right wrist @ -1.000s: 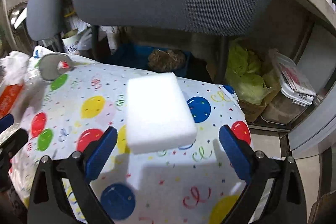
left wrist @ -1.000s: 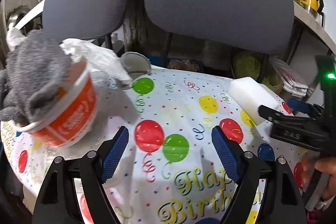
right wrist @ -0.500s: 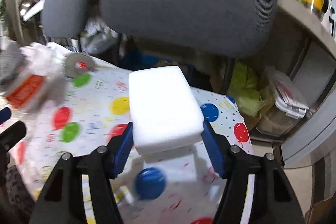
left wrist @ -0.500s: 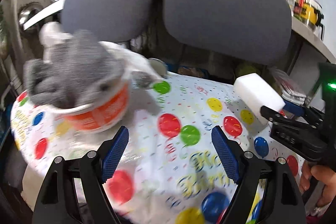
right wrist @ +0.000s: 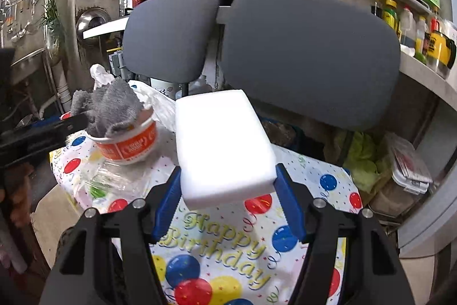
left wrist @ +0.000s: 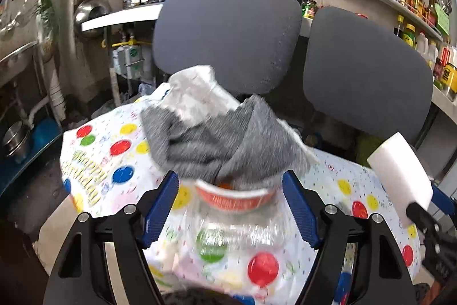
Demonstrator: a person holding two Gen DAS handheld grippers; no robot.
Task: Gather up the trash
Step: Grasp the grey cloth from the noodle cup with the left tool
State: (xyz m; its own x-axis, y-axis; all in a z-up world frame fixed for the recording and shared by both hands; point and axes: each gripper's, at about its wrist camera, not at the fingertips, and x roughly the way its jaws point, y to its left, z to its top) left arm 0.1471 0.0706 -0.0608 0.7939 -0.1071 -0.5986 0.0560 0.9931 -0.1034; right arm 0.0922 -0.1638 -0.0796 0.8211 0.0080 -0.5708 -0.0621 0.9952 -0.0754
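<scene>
Right gripper [right wrist: 228, 190]: fingers clamped on the sponge [right wrist: 222, 142], held above the surface [right wrist: 314, 179].
Left gripper [left wrist: 230, 207]: fingers spread apart, cup [left wrist: 232, 196] between them; contact unclear, blurred.
Cup: orange, near the surface's left edge in the right view [right wrist: 127, 143]; stuffed with a grey cloth [left wrist: 222, 139] that hid its inside.
Bag [right wrist: 155, 102]: white plastic, just behind the cup.
Wrapper [right wrist: 111, 179]: clear plastic, on the surface in front of the cup.
Surface: covered by a balloon-print birthday cloth.
Chairs: two grey backrests, [right wrist: 168, 36] and [right wrist: 311, 56], blocked the far side.
Shelf [right wrist: 422, 73]: right, with bottles and jars.
Greens [right wrist: 362, 159]: on the right, below the shelf.
</scene>
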